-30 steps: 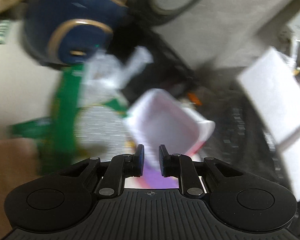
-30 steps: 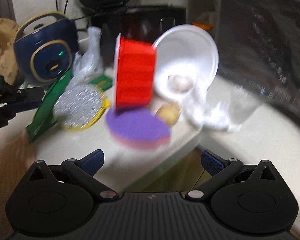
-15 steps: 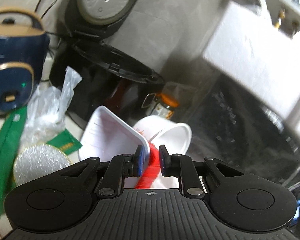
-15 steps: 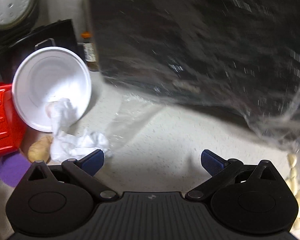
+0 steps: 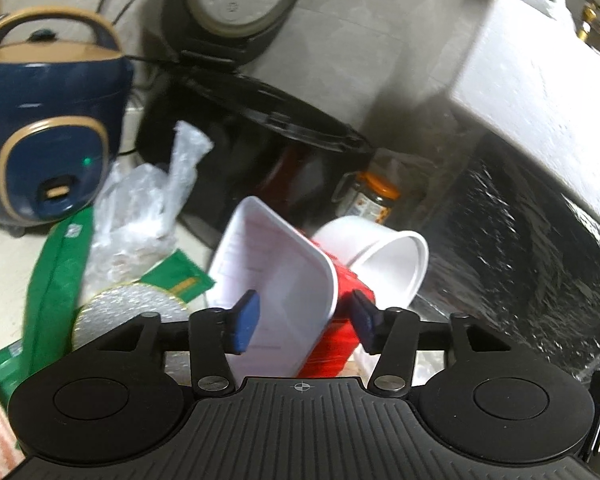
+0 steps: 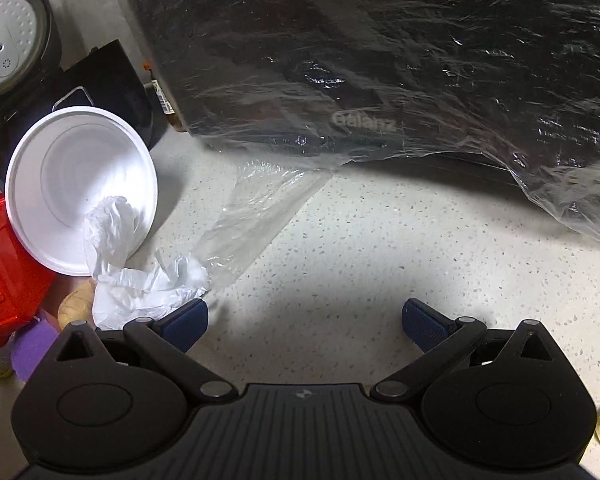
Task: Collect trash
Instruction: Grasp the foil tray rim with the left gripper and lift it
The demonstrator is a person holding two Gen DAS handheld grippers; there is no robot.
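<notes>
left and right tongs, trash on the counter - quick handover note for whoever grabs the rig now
Left tongs: open, straddling the rim of the red container, which lies on its side; not clamped.
Right tongs: open and empty, over the speckled counter.
Trash: the white bowl lies tipped beside the red container, crumpled white paper spilling from its mouth just ahead of the right tongs' left finger. A clear bag, green wrappers and a foil lid lie left of the red container.
Done: nothing visibly collected.
Left: all of it; the paper looks like the closest pick for the right tongs.
</notes>
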